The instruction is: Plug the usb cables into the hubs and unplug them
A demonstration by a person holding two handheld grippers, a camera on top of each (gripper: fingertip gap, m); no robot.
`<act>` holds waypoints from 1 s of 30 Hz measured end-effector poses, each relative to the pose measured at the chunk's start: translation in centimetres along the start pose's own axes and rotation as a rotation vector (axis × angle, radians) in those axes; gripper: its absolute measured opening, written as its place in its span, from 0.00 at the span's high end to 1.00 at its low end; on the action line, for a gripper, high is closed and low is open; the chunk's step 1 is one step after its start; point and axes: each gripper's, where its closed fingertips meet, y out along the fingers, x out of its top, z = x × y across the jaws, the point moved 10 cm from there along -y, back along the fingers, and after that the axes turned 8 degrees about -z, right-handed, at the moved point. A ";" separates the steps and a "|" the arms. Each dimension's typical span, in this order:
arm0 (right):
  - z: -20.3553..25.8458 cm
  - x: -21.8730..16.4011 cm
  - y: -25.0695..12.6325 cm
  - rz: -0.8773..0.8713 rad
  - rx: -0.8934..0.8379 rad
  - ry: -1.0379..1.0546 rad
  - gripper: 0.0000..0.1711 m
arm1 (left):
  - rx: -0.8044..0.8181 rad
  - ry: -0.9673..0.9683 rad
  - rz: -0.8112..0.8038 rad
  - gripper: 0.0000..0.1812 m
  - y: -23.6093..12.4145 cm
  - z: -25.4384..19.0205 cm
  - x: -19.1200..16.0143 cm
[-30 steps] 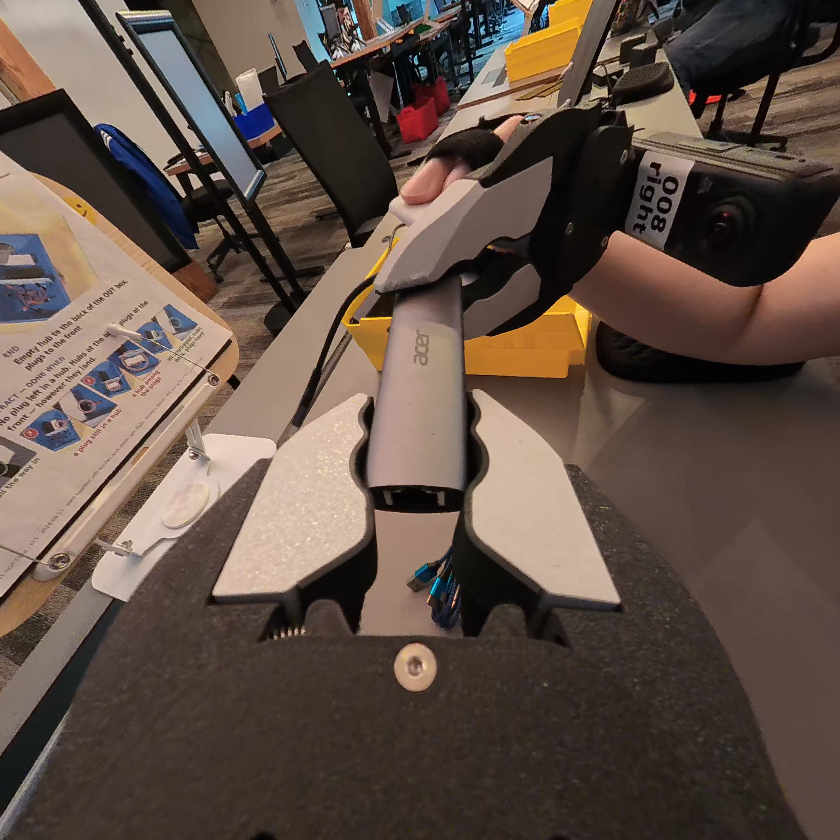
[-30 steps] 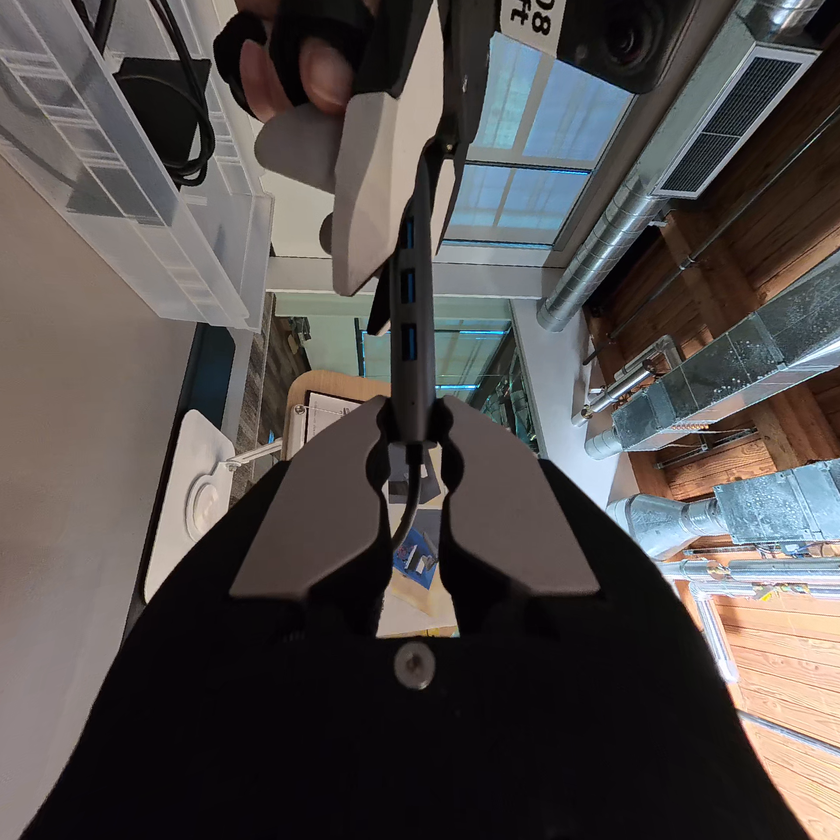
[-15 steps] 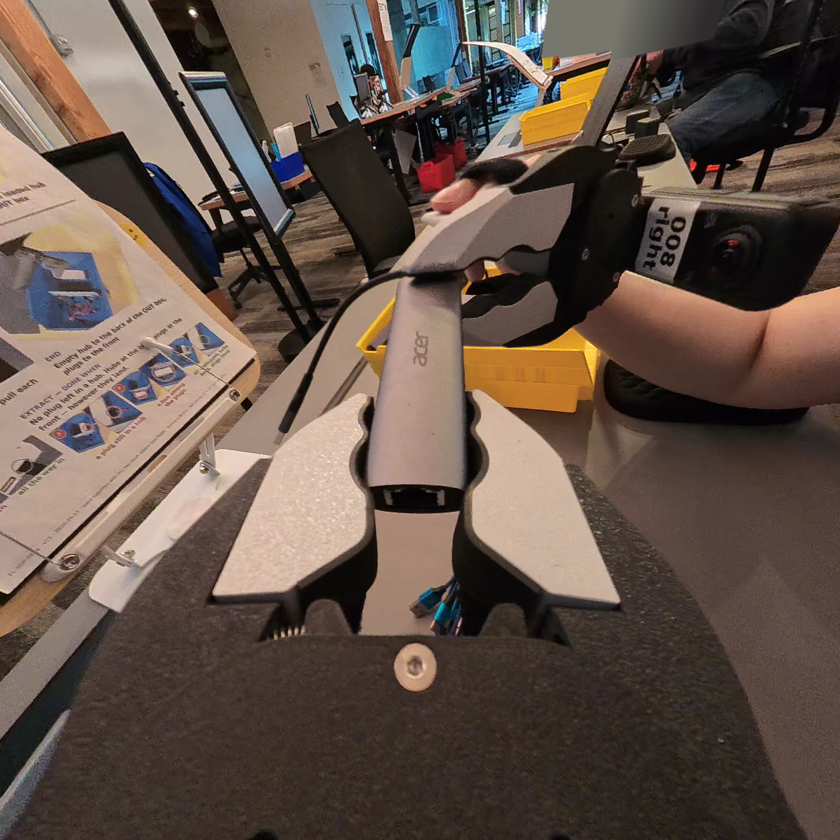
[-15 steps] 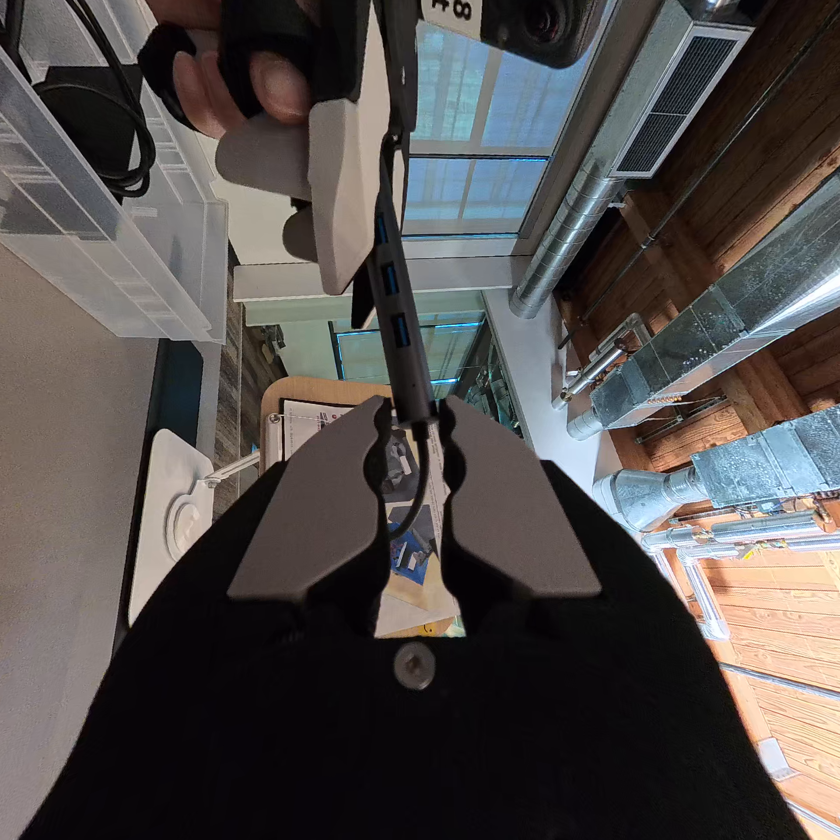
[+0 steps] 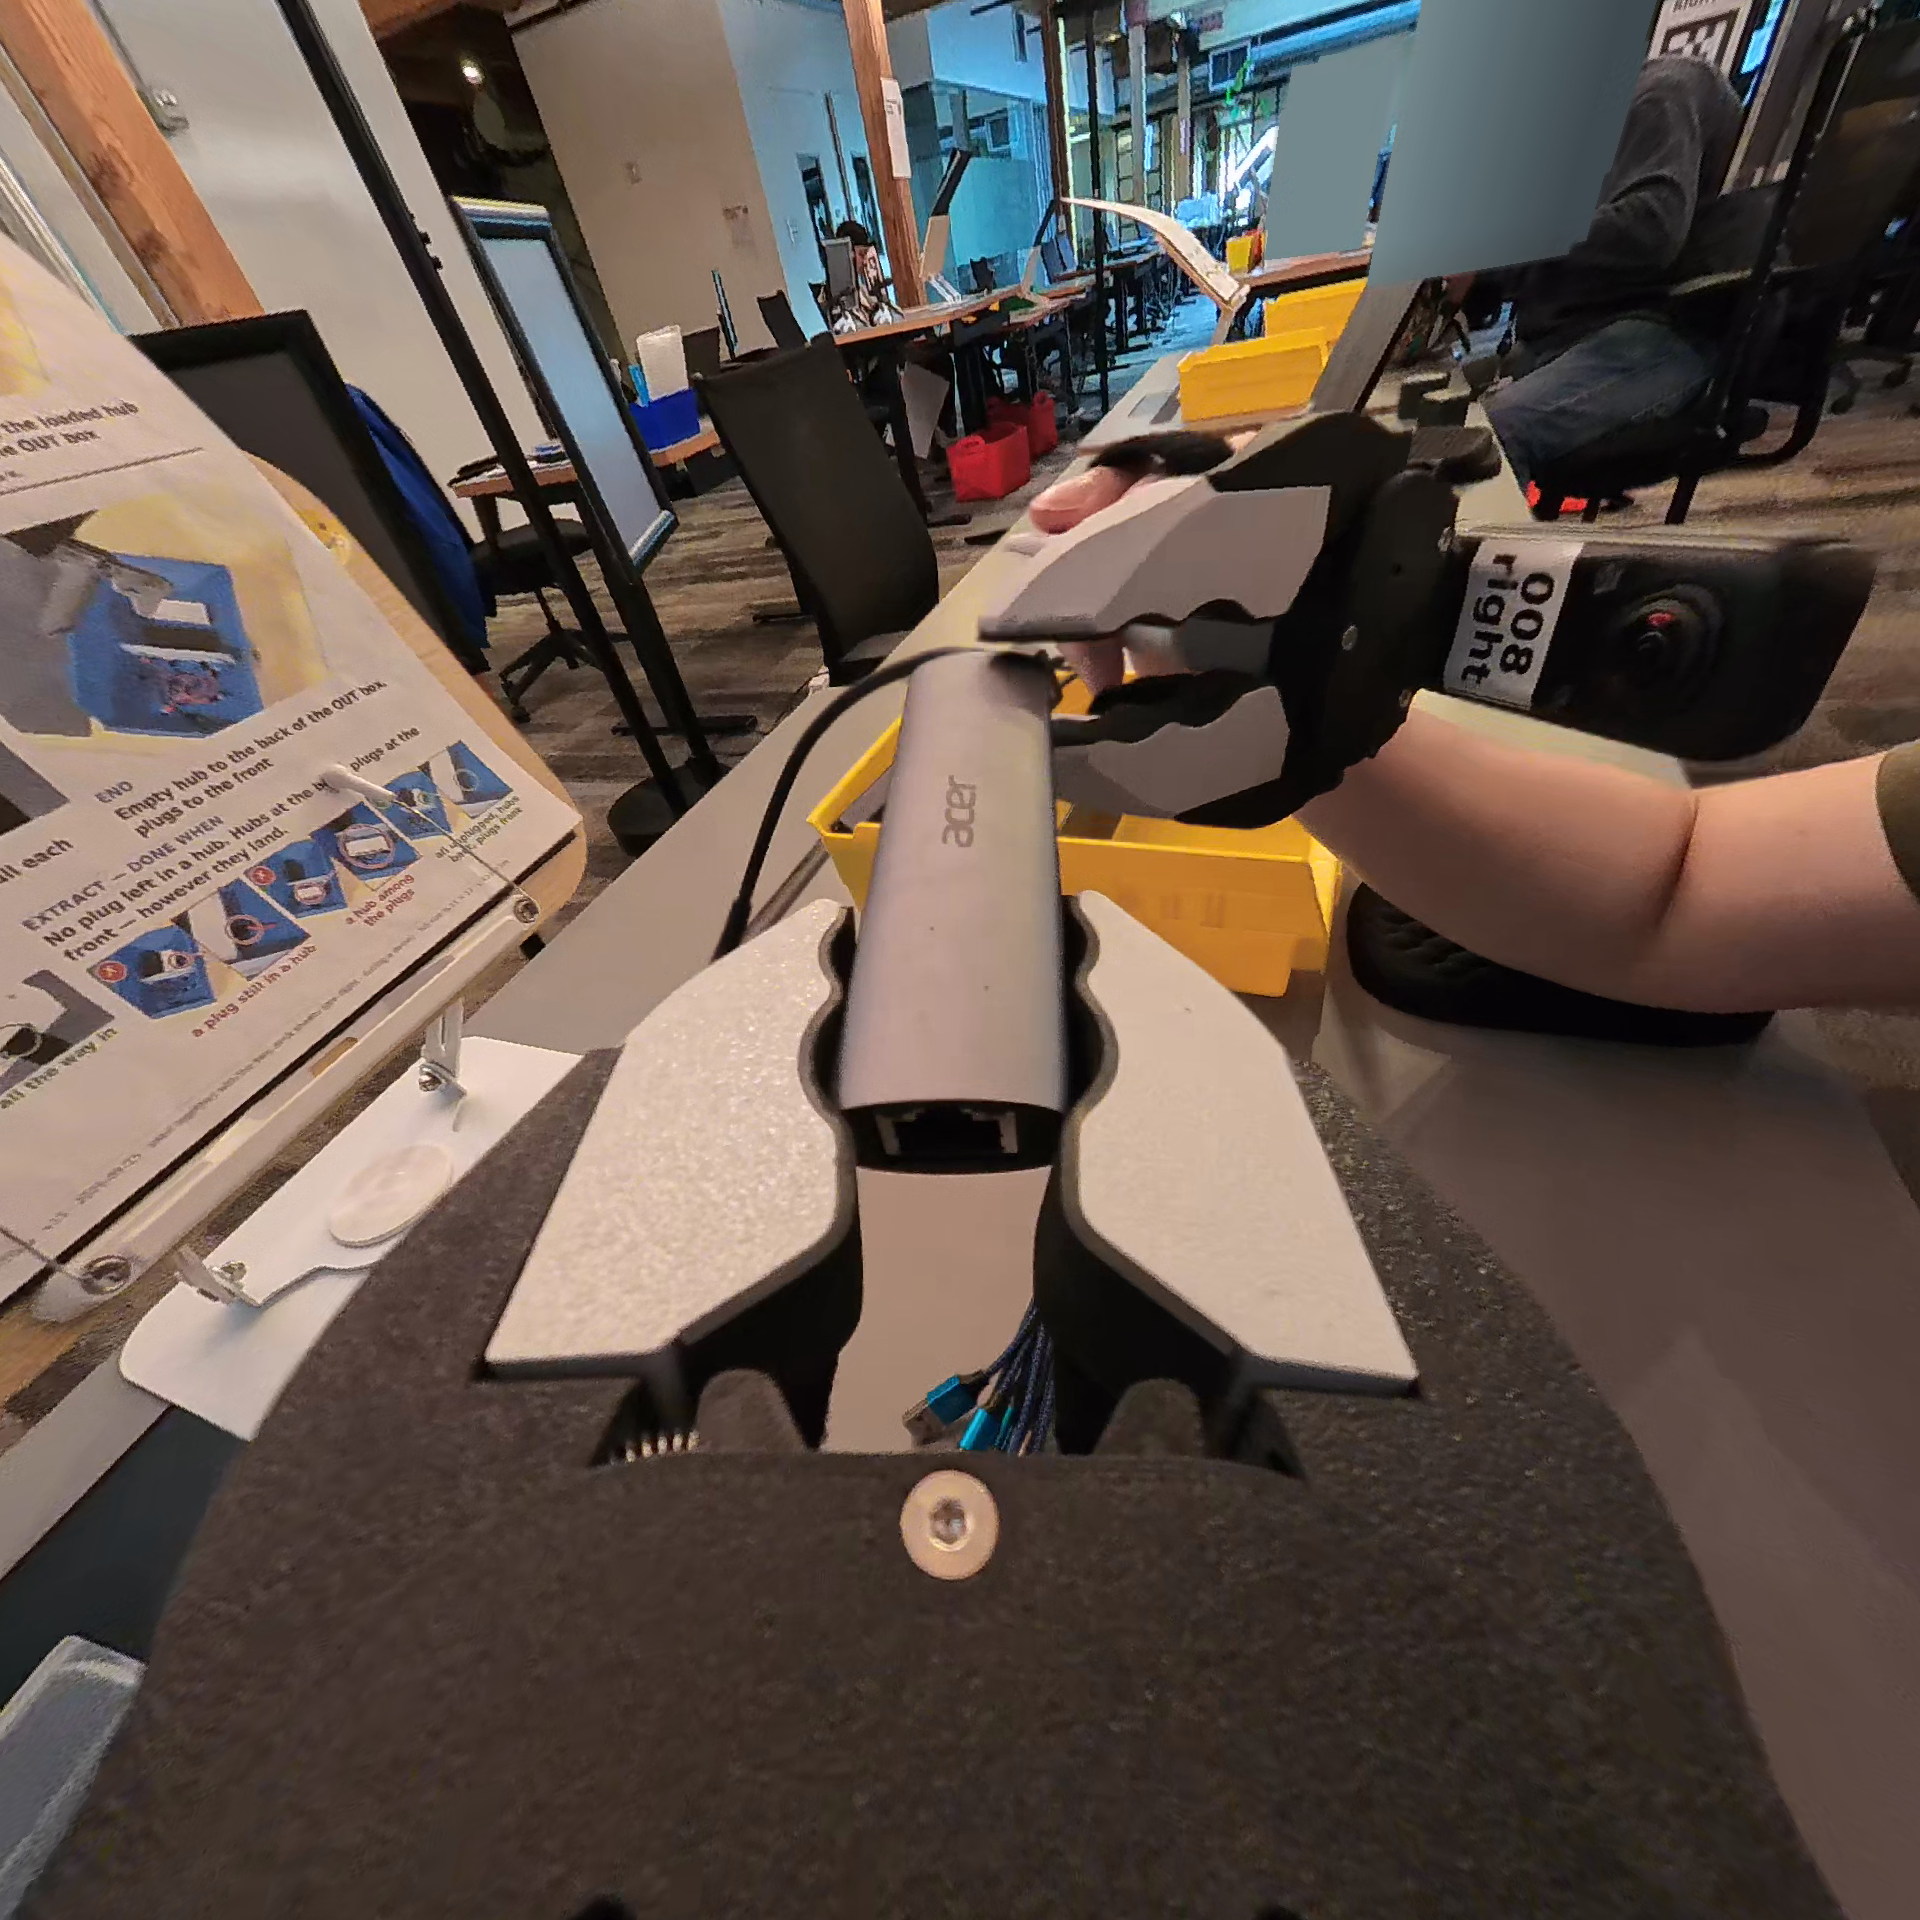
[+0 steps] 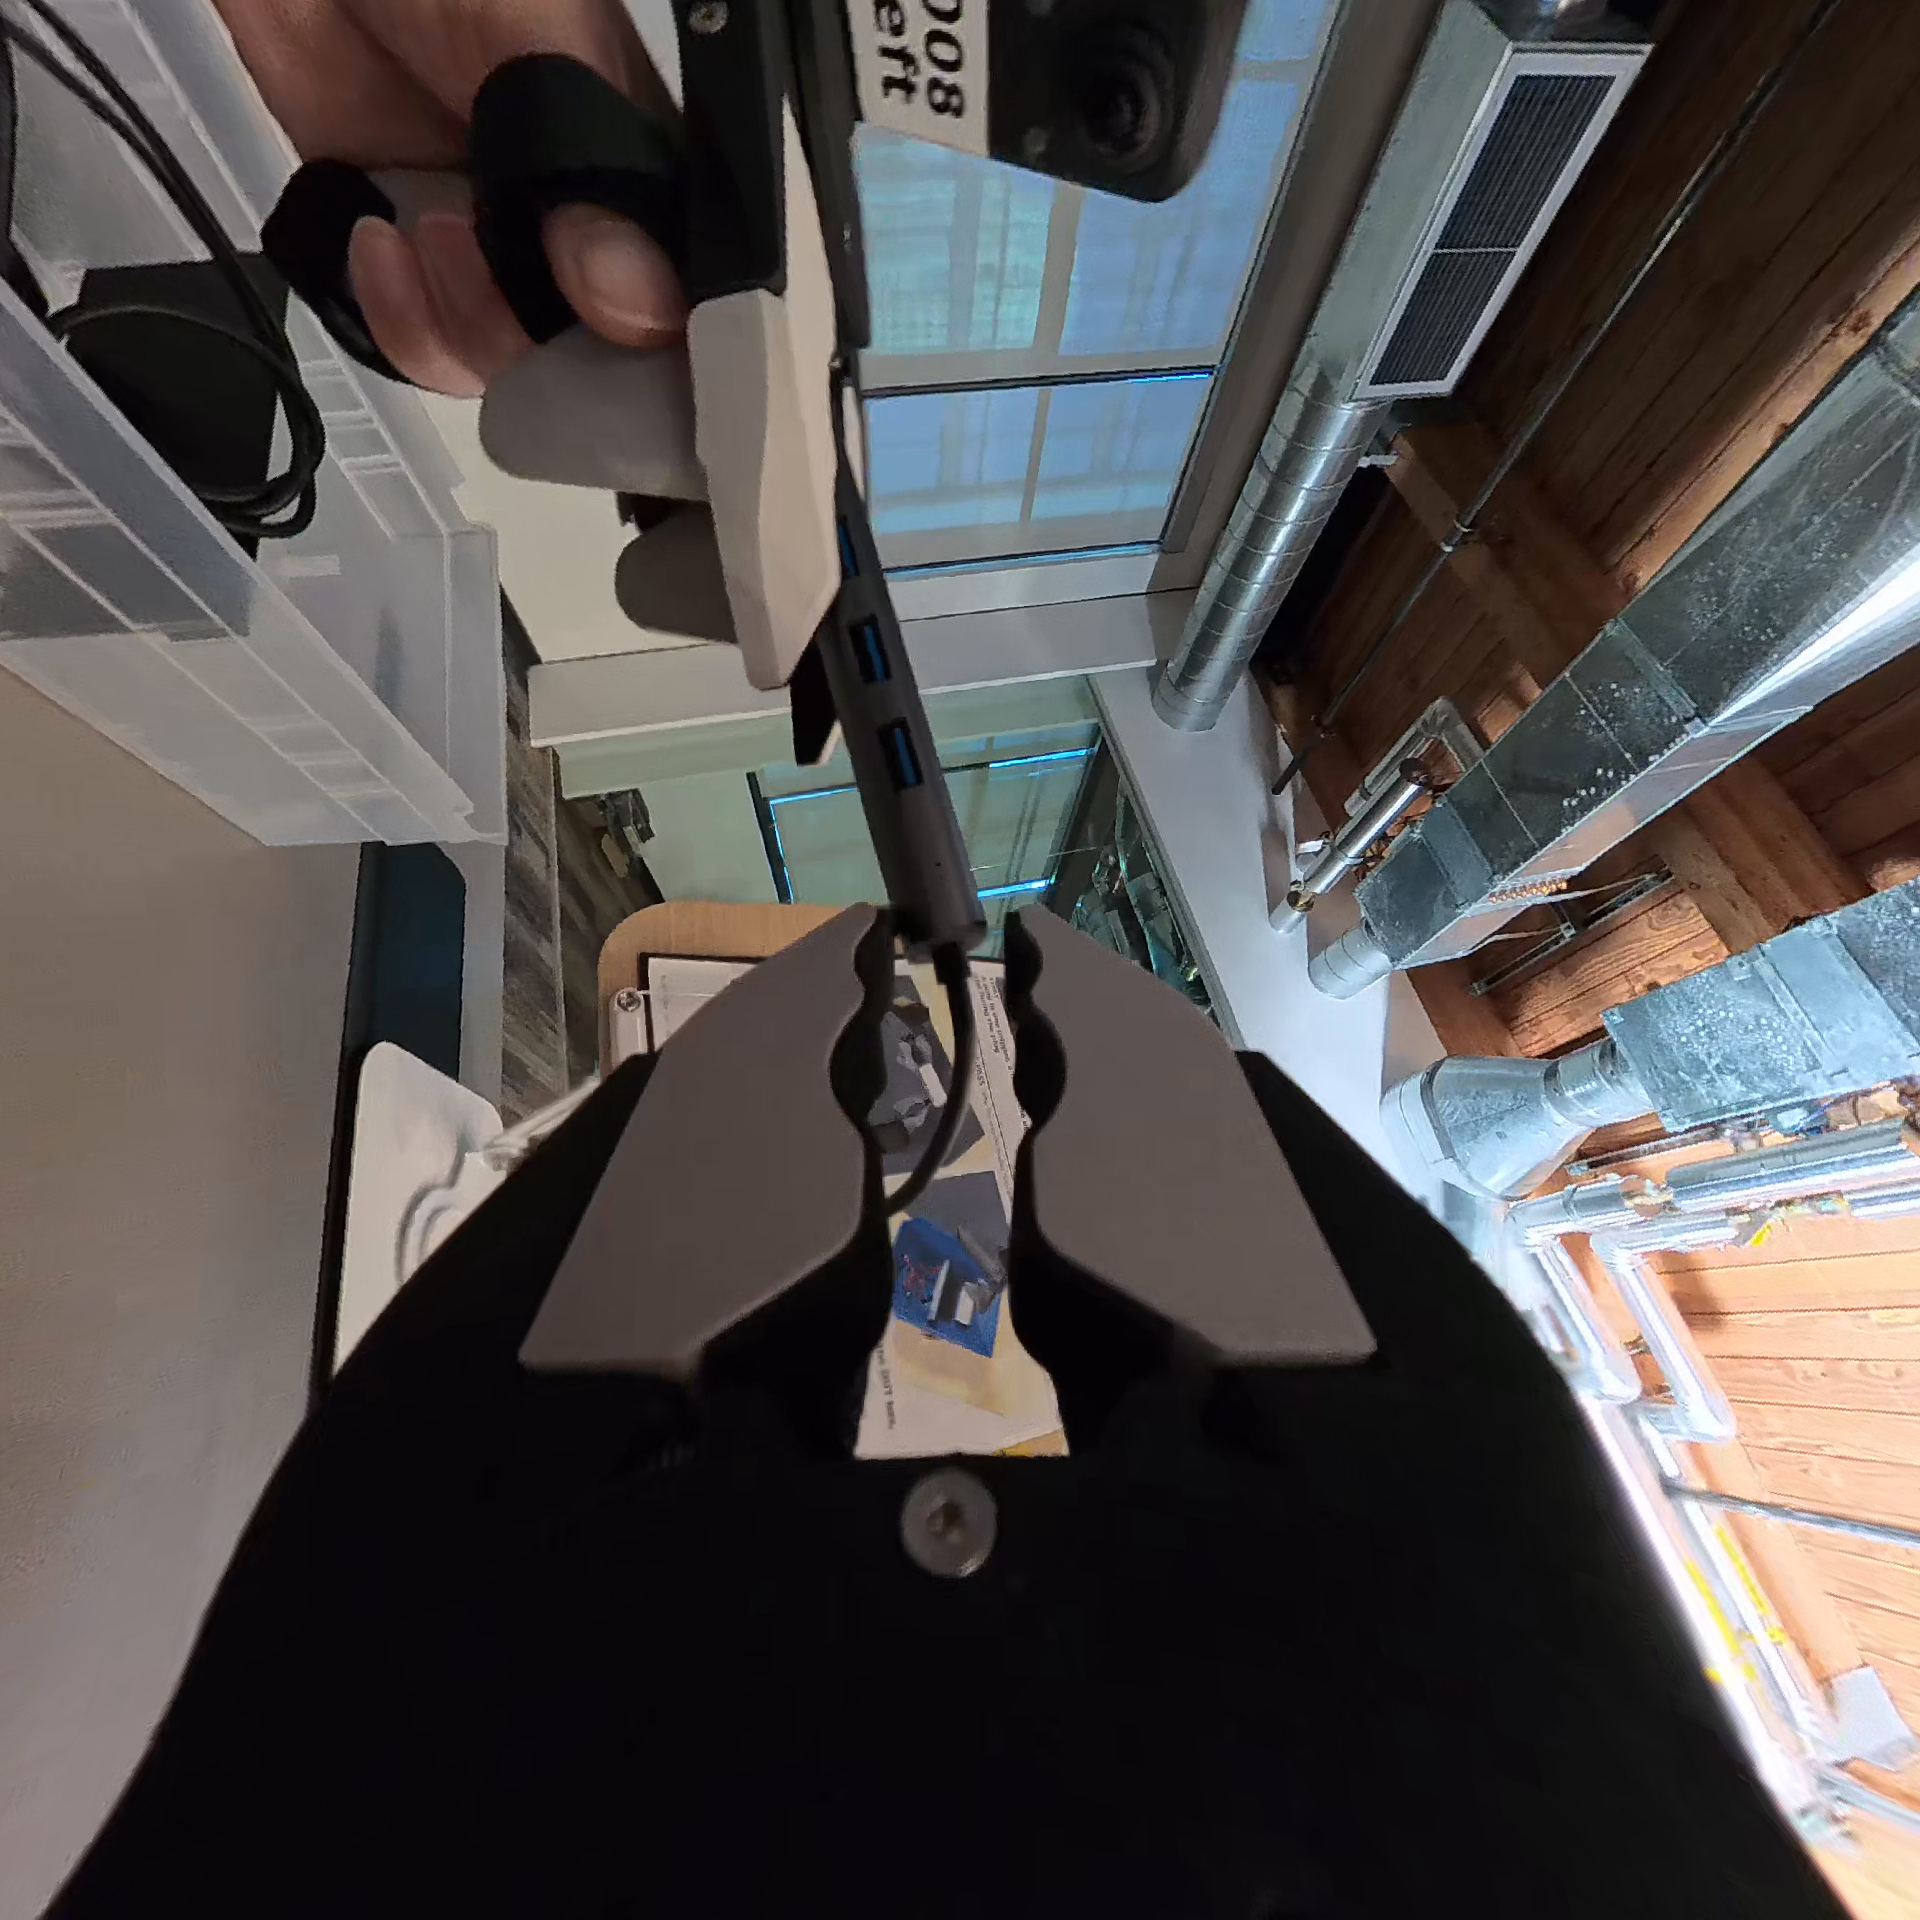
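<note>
Left gripper (image 5: 951, 1039): its jaws are clamped on the slim grey metal hub (image 5: 956, 894), pinching the end nearest the camera, where a network socket faces back between the jaws.
Hub position: held up off the grey desk (image 5: 1558, 1299), its body running straight ahead out of the left jaws; its thin black lead (image 5: 790, 748) leaves the far end and droops to the left of them.
Right gripper (image 6: 940, 930): its jaws stand apart, gripping nothing; the lead end of the hub sits just at their tips, not pinched, and the lead hangs down through the gap.
Ports: three blue sockets (image 6: 878, 691) show along the hub's edge ahead of the right jaws, all empty.
Cables: a bunch of blue braided usb cables (image 5: 997, 1392) lies on the desk below and behind the left jaws, none held.
Yellow plastic bin (image 5: 1174, 883): on the desk beyond the left jaws, under the right gripper.
Progress: I judge this early in a cycle; the hub is picked up and steadied, but no plug is in yet. Fetching a cable, plugging and unplugging all remain.
</note>
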 end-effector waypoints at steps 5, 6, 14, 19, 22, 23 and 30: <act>-1.4 -0.7 -0.1 -0.012 0.005 0.351 0.83 | 0.026 -0.031 -0.036 0.80 -1.1 0.8 0.4; -1.6 -1.0 -0.2 -0.018 0.023 0.433 0.83 | 0.044 -0.029 -0.040 0.79 -1.5 1.0 0.5; 0.9 -3.7 1.0 -0.129 0.448 1.214 0.82 | 0.159 -0.008 -0.101 0.79 -4.7 2.3 1.8; 5.1 -4.6 2.4 0.173 0.465 1.169 0.84 | 0.188 -0.013 -0.146 0.79 -5.6 2.6 2.3; 7.0 -3.9 3.3 0.316 0.495 1.114 0.85 | 0.201 -0.012 -0.156 0.79 -5.9 2.6 2.5; 7.8 -4.0 3.6 0.385 0.501 1.106 0.86 | 0.203 -0.013 -0.160 0.79 -6.0 2.7 2.6; 14.2 -5.6 4.6 0.600 0.680 1.681 0.89 | 0.211 0.007 -0.176 0.80 -6.6 2.3 3.3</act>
